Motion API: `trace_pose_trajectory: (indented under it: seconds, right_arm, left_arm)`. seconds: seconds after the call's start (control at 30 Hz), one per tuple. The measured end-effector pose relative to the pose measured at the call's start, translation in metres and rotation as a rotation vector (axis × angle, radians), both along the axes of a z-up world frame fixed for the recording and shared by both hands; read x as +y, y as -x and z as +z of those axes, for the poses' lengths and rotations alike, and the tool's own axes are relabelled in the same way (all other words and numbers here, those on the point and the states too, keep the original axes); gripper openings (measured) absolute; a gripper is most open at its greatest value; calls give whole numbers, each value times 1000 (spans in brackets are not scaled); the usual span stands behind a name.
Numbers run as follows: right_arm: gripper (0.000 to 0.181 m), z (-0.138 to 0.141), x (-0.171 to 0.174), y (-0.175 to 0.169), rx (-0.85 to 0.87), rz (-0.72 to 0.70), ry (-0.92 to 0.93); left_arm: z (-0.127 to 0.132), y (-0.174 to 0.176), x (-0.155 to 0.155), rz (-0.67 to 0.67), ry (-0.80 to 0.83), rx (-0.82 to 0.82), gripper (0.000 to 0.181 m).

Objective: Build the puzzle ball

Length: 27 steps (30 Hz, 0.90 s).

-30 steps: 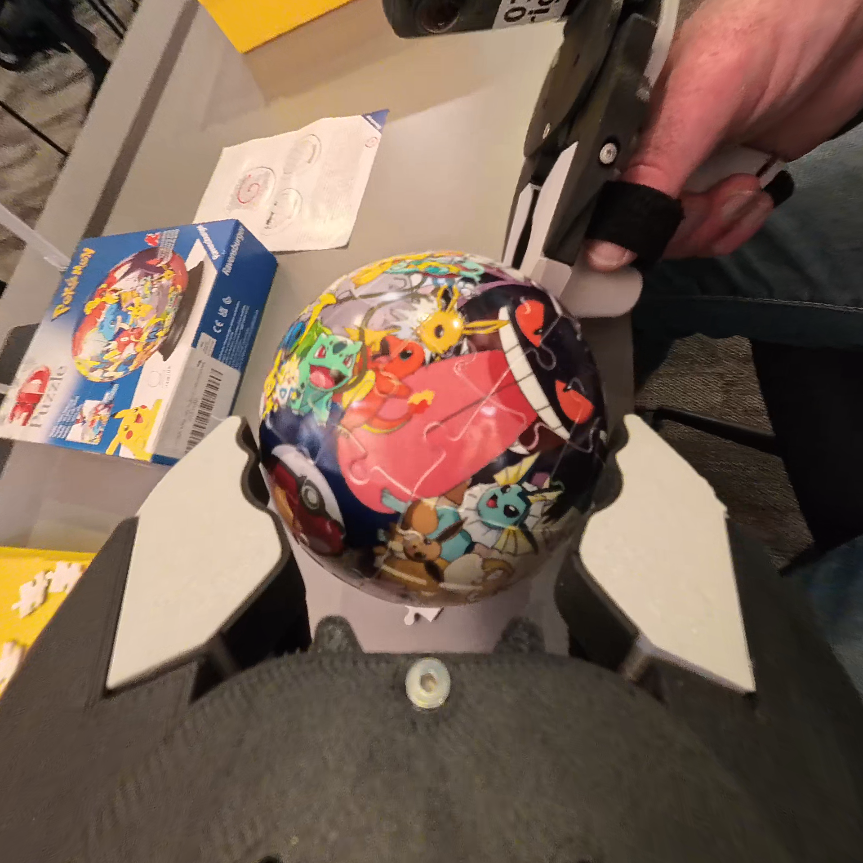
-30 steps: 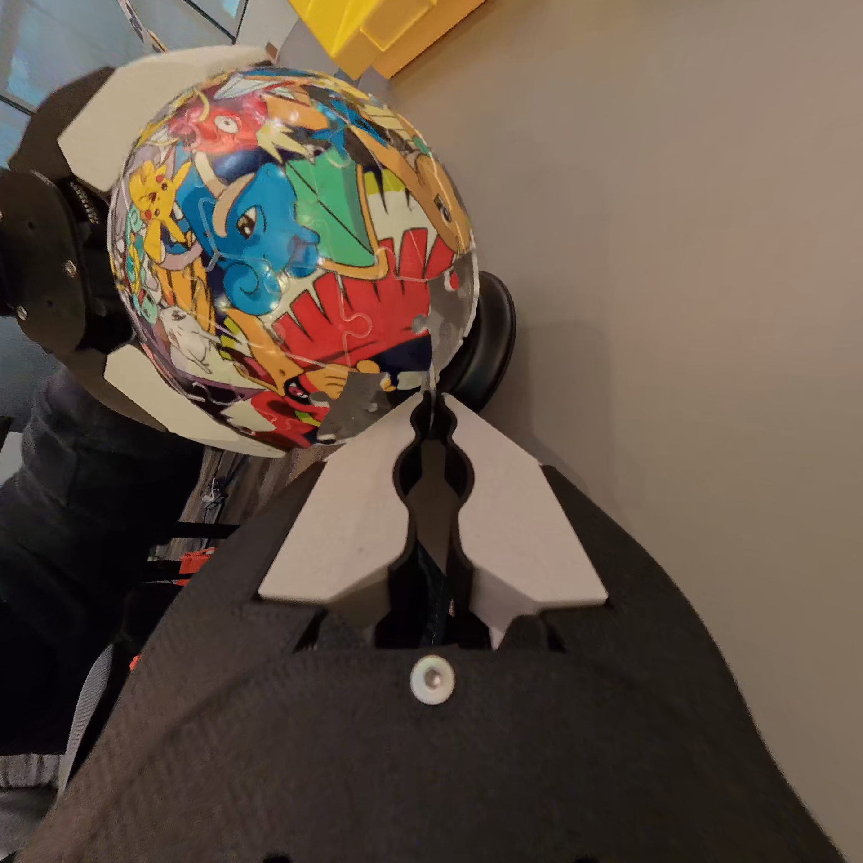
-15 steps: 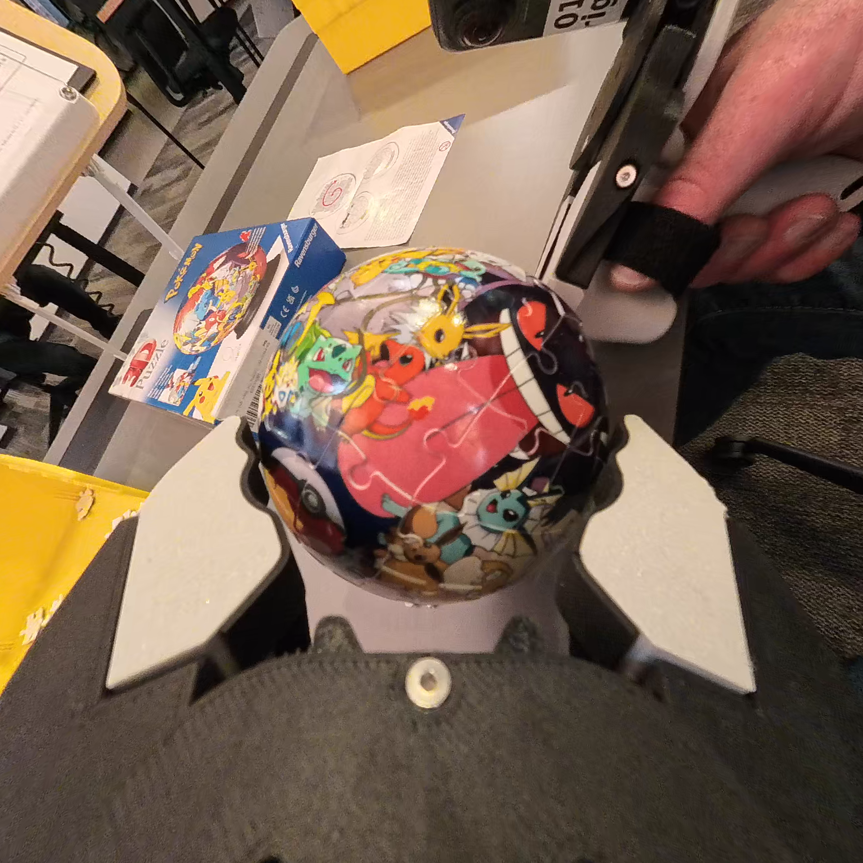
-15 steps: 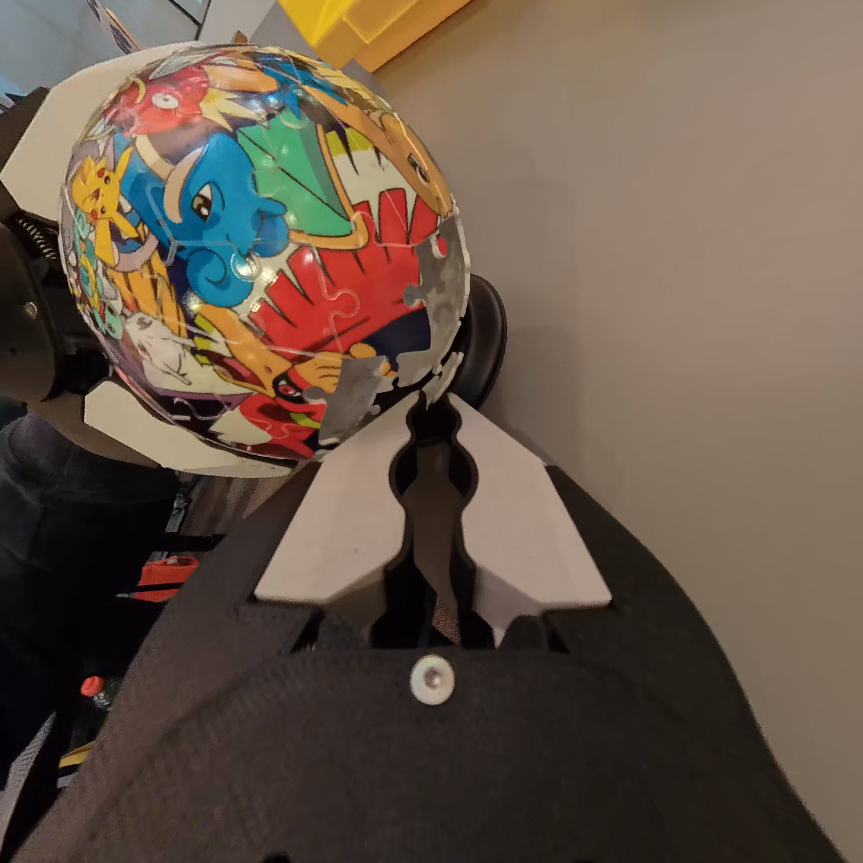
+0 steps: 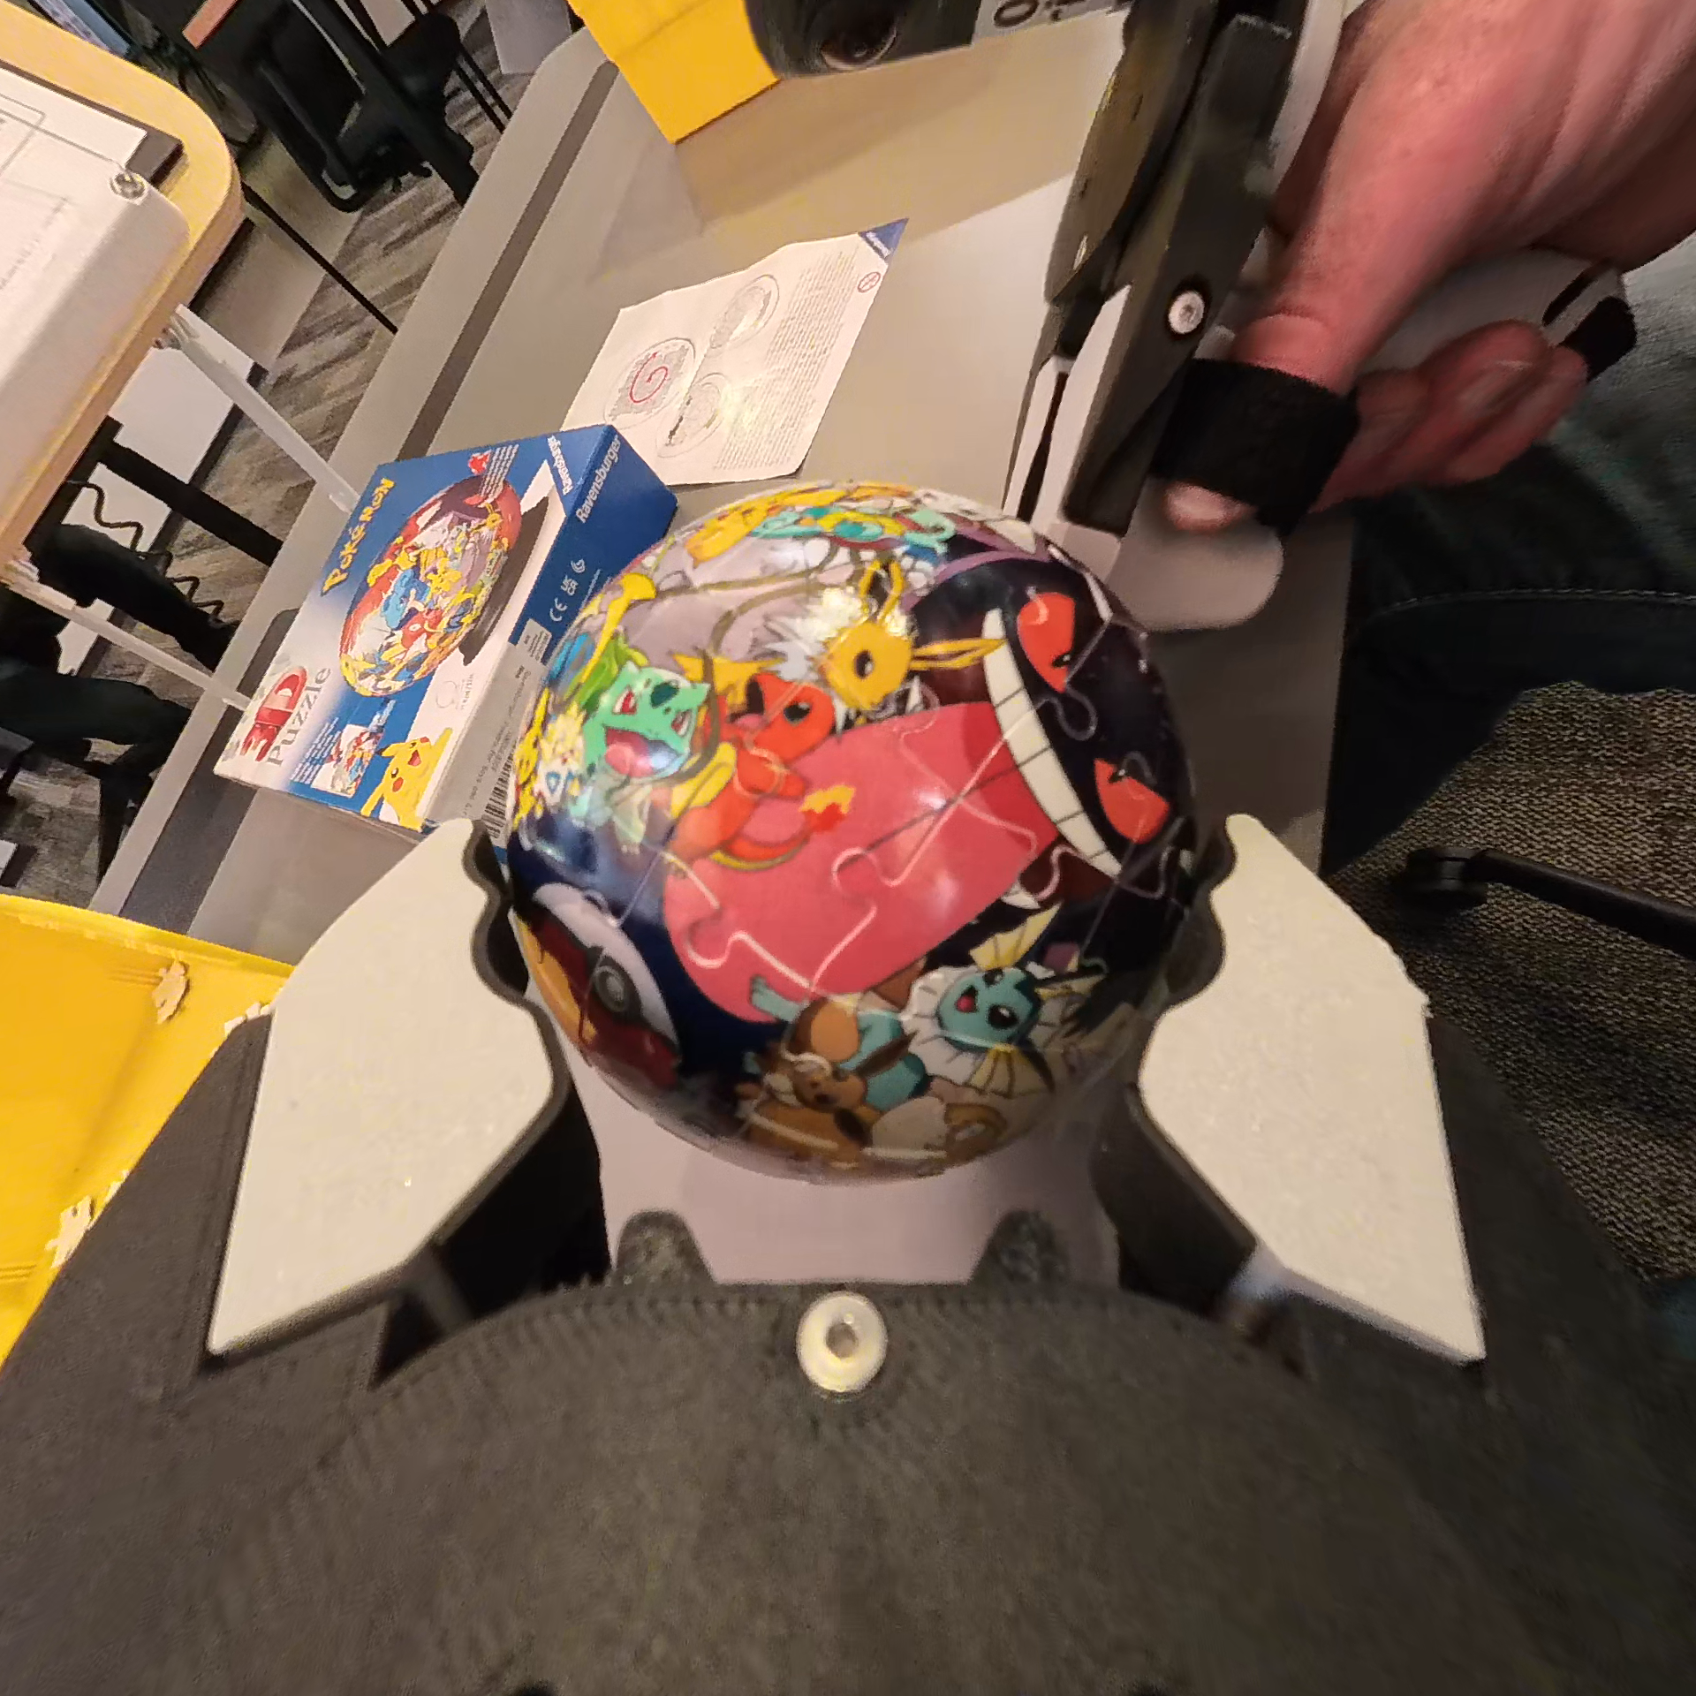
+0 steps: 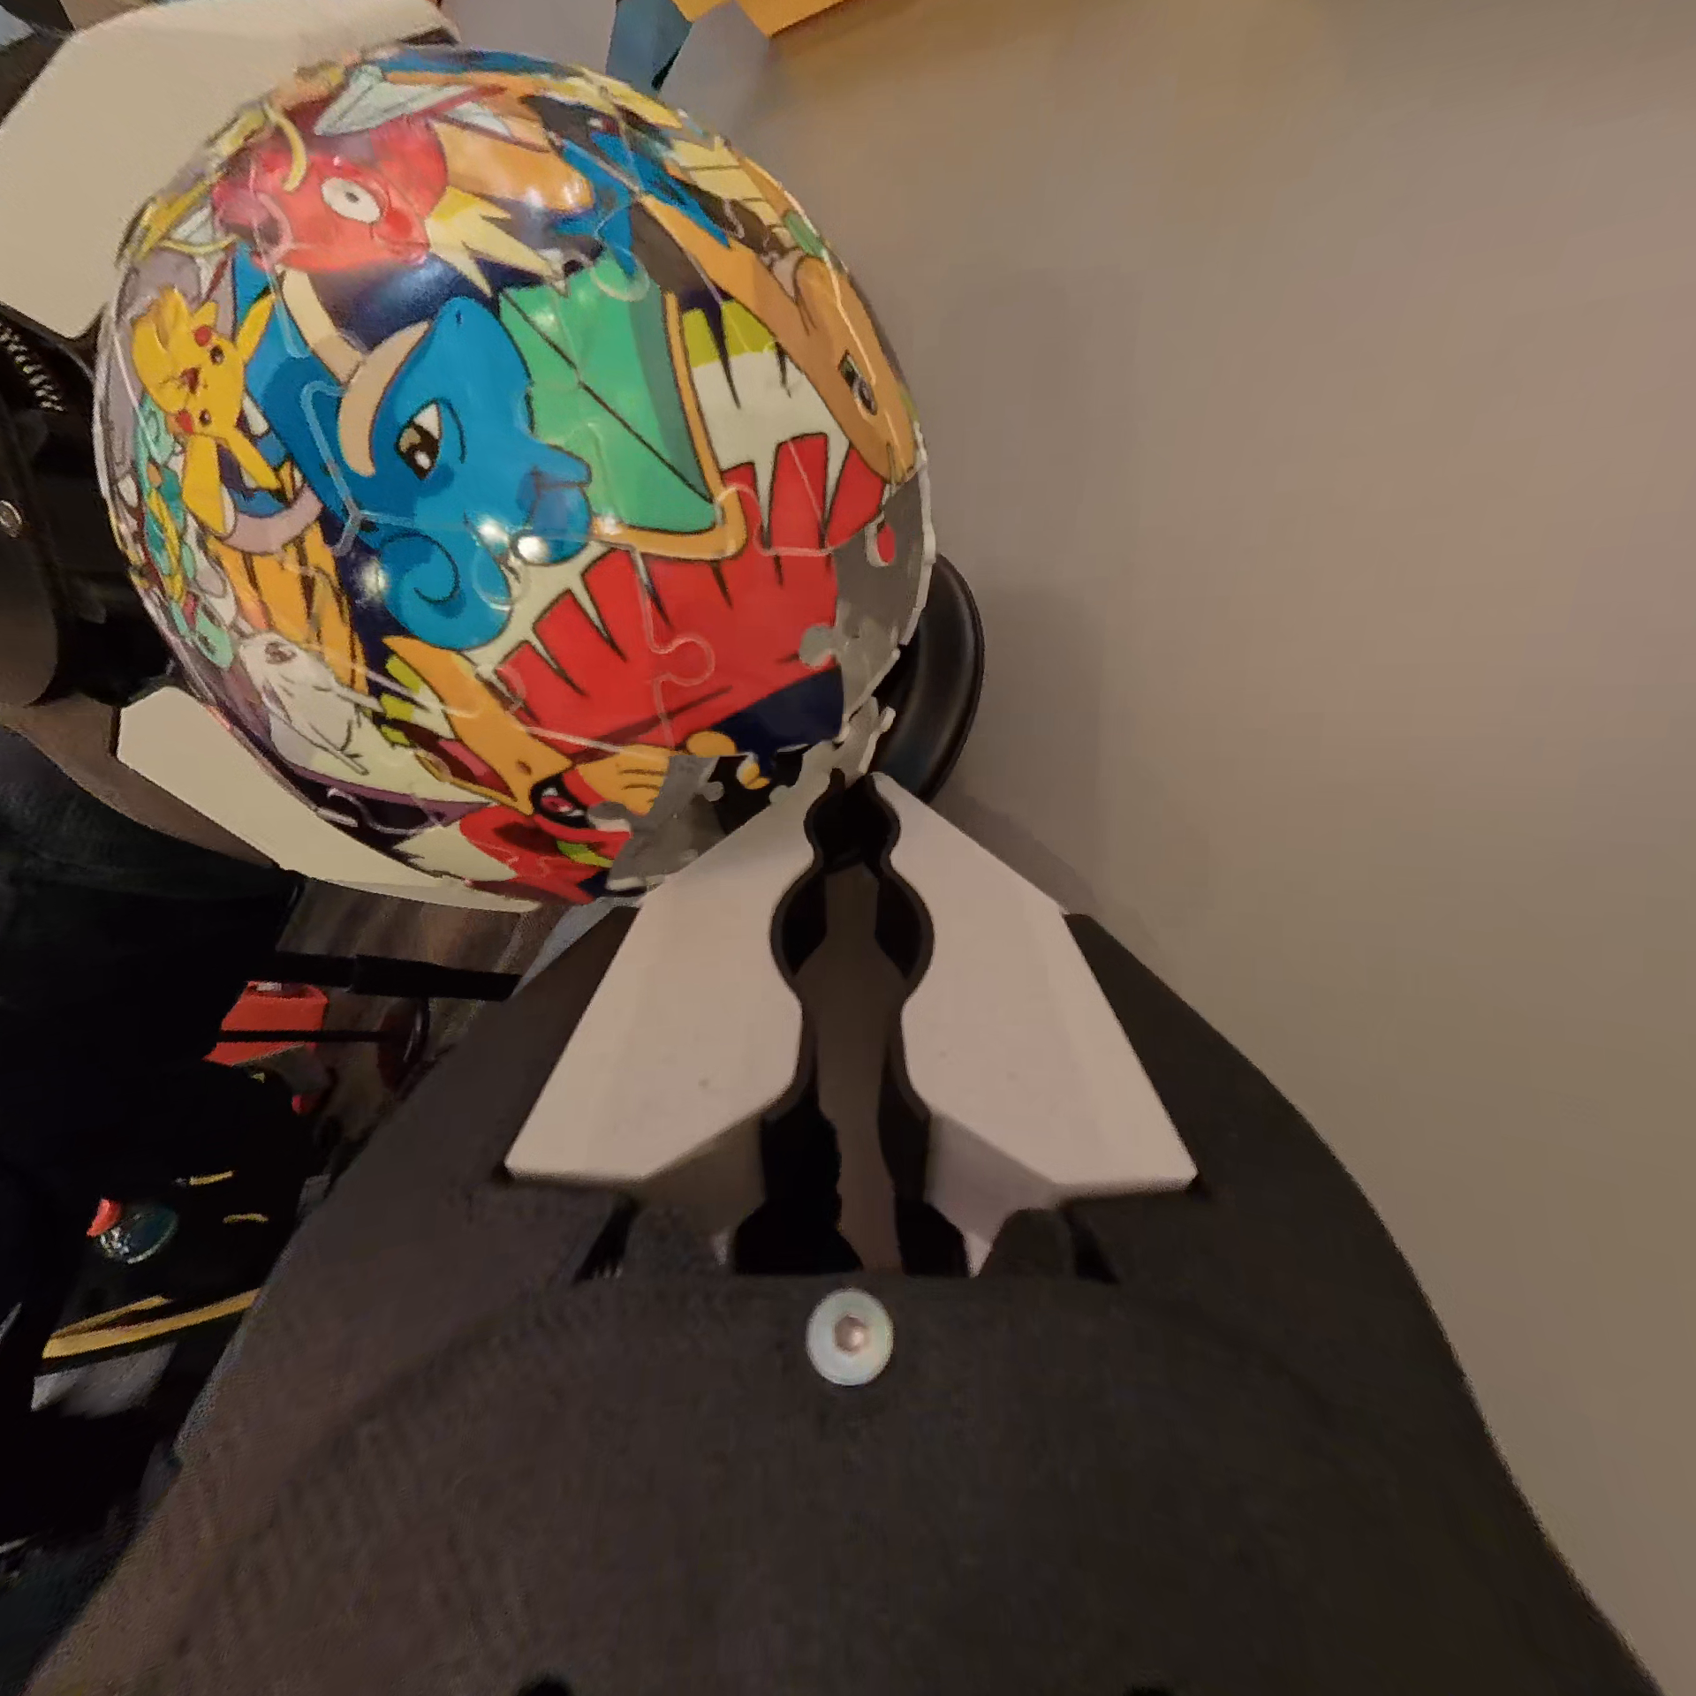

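Note:
The puzzle ball (image 5: 853, 826), covered in bright cartoon creatures, is clamped between the white fingers of my left gripper (image 5: 853, 840) and held above the grey table (image 5: 918, 138). In the right wrist view the ball (image 6: 514, 459) shows small grey gaps near its lower right. My right gripper (image 6: 853, 789) is shut, with its tips against that gapped edge. A pale puzzle piece (image 6: 863, 725) shows right at the tips. A black round stand (image 6: 945, 679) sits on the table just behind the ball. A hand (image 5: 1468, 184) holds the right gripper at the upper right of the left wrist view.
A blue puzzle box (image 5: 440, 642) and a white instruction sheet (image 5: 743, 358) lie on the table beyond the ball. A yellow bin (image 5: 92, 1009) with loose pieces is at the left, another yellow bin (image 5: 679, 73) at the far end. A chair base (image 5: 1514, 881) stands on the carpet off the table's right edge. My right fingertips sit around 8 centimetres from my left ones.
The left gripper has lifted and tilted with the ball, so the box and sheet look farther off. The right gripper stays shut at the ball's lower edge, now a little closer.

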State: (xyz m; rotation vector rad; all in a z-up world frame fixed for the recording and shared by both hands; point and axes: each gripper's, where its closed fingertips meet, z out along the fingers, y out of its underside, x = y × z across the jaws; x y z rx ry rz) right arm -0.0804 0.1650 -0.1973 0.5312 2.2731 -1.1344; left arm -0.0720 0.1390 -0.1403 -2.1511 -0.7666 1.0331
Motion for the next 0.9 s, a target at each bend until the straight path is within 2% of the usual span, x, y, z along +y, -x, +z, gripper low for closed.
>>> trace_pose_trajectory:
  seconds: [0.57,0.77,0.9]
  right_arm:
    - [0,6,-4,-4,69,61,23]
    - [1,0,-1,-6,188,208,-9]
    - [13,14,9,-12,317,385,109]
  left_arm:
    - [-1,-4,-3,-3,33,-15,136]
    - [-1,-5,-3,-7,41,-26,136]
    - [-2,-5,-3,-12,52,-37,136]
